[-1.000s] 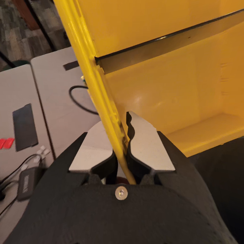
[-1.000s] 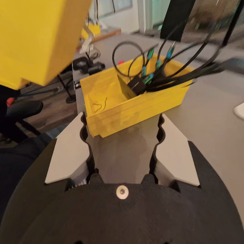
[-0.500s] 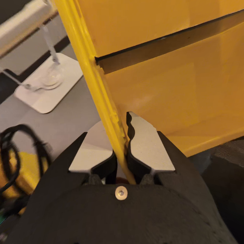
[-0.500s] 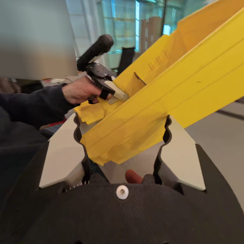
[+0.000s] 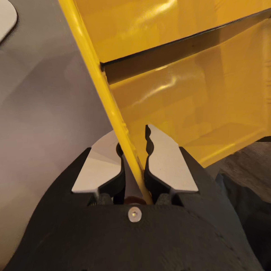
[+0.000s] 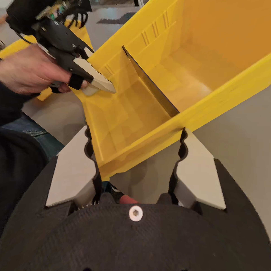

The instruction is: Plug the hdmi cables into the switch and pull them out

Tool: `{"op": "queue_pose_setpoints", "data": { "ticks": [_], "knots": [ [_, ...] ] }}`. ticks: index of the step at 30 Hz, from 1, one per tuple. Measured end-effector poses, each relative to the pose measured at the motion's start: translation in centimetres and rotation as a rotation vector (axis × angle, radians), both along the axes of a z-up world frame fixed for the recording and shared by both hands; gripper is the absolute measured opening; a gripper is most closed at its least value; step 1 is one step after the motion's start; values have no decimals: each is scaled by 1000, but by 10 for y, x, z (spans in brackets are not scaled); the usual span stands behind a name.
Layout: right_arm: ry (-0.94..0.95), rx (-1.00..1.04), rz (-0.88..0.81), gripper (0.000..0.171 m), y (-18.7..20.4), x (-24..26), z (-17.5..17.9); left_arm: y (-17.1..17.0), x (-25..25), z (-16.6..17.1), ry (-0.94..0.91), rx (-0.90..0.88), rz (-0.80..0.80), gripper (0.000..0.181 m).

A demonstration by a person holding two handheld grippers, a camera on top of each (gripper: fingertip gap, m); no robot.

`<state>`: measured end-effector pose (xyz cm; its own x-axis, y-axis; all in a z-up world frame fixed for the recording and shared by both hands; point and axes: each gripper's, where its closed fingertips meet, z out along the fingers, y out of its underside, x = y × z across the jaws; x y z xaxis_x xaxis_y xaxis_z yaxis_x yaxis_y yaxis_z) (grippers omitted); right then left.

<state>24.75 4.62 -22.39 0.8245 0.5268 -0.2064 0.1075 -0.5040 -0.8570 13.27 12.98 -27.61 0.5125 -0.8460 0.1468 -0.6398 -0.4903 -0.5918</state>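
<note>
- The left tool (image 5: 132, 130) was pinching the side wall of the empty yellow bin (image 5: 90, 58) a second ago. Now its jaws have eased apart: the wall only leans on the right finger, with a gap on the other side.
- The bin has swung down from mid-air onto the bench (image 6: 234, 146), or very close to it (can't see the contact). Its dark divider (image 6: 152, 86) is in place.
- The right tool (image 6: 135, 129) is open and holds nothing. The bin's near corner sits between its fingers.
- The HDMI cables (image 6: 79, 16) are a black blur at far left, past the person's hand (image 6: 29, 73), by a second yellow bin (image 6: 13, 48). I can't pick out the switch.
- My read: this is just parking the bin, and no plugging has started.
</note>
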Motion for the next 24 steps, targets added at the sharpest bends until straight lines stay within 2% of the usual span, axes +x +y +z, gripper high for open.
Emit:
{"op": "queue_pose_setpoints", "data": {
  "ticks": [1, 3, 5, 10, 12, 14, 17, 20, 22, 24],
  "knots": [
    [-18, -2, -7, 113, 2, 4, 0, -2, 2, -1, -11, -36, 2, 31],
    [-52, 36, -69, 86, 12, 20, 6, -7, 7, -5, -42, -129, 16, 42],
    [-174, 50, -126, 76, 20, 40, 2, -11, 12, -11, -85, -190, 37, 51],
    [-405, 60, -223, 62, 36, 79, -2, -23, 24, -5, -178, -257, 31, 67],
    [-464, 58, -265, 56, 42, 95, -2, -36, 33, 1, -248, -315, -8, 85],
    [-516, 71, -307, 65, 44, 109, 3, -54, 36, 8, -308, -402, -83, 99],
    [-461, 130, -324, 74, 41, 110, 25, -75, 22, 34, -398, -474, -161, 96],
    [-402, 146, -252, 96, 33, 84, 31, -84, -8, 70, -436, -340, -194, 99],
    [-379, 106, -170, 103, 27, 61, 20, -81, -39, 90, -381, -170, -168, 102],
    [-442, 63, -137, 107, 24, 51, 1, -70, -79, 107, -292, 4, -96, 106]
  ]
}}
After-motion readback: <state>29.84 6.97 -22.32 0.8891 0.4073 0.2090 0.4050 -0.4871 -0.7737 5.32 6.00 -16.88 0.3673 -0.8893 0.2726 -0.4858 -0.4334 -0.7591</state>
